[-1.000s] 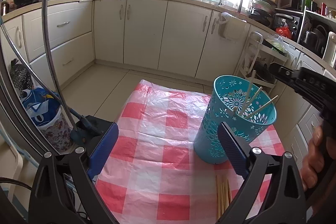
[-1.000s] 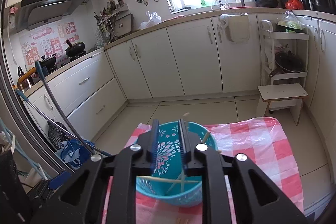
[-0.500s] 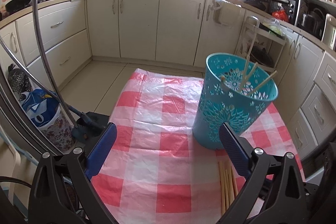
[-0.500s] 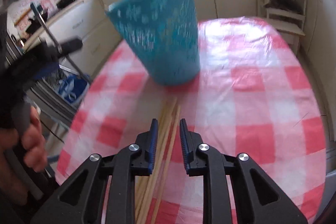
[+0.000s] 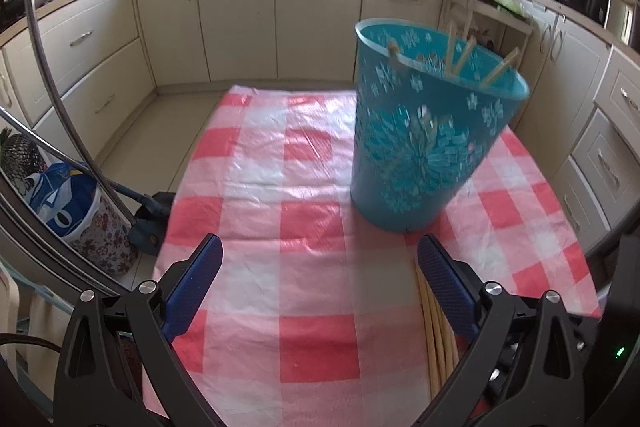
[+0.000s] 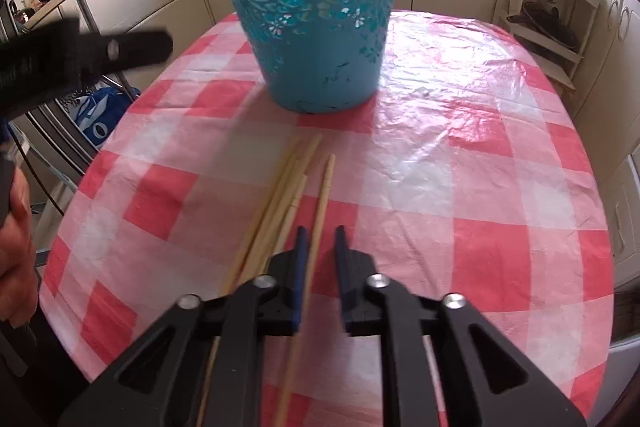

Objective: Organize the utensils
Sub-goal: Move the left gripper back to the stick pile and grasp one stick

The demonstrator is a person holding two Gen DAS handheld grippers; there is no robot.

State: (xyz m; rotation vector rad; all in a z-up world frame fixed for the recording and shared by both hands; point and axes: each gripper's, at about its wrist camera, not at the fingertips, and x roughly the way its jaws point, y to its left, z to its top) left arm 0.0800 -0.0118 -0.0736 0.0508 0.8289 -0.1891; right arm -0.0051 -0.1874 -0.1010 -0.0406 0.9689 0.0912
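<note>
A teal cut-out bin [image 5: 420, 147] stands on the red-checked tablecloth [image 5: 300, 227] with several chopsticks [image 5: 460, 55] leaning inside it. More wooden chopsticks [image 6: 276, 195] lie loose on the cloth in front of the bin [image 6: 320, 7]. My right gripper [image 6: 320, 231] is low over them, and its jaws are closing around one separate chopstick [image 6: 325, 183]. A gap still shows on both sides of that stick. My left gripper [image 5: 320, 251] hovers wide open over the cloth, holding nothing. The loose chopsticks [image 5: 434, 327] run just beside its right finger [image 5: 440, 275].
Cream kitchen cabinets [image 5: 240, 19] ring the table. A floral bin with a blue bag [image 5: 68, 203] and a mop head [image 5: 148, 215] stand at the table's left. A white shelf rack [image 6: 552, 7] is at the right. The left gripper's black body [image 6: 80, 51] and a hand [image 6: 16, 227] show at left.
My right gripper dropped from above the bin down to the loose chopsticks, and its jaws narrowed around one. My left gripper sank lower and tipped toward the cloth.
</note>
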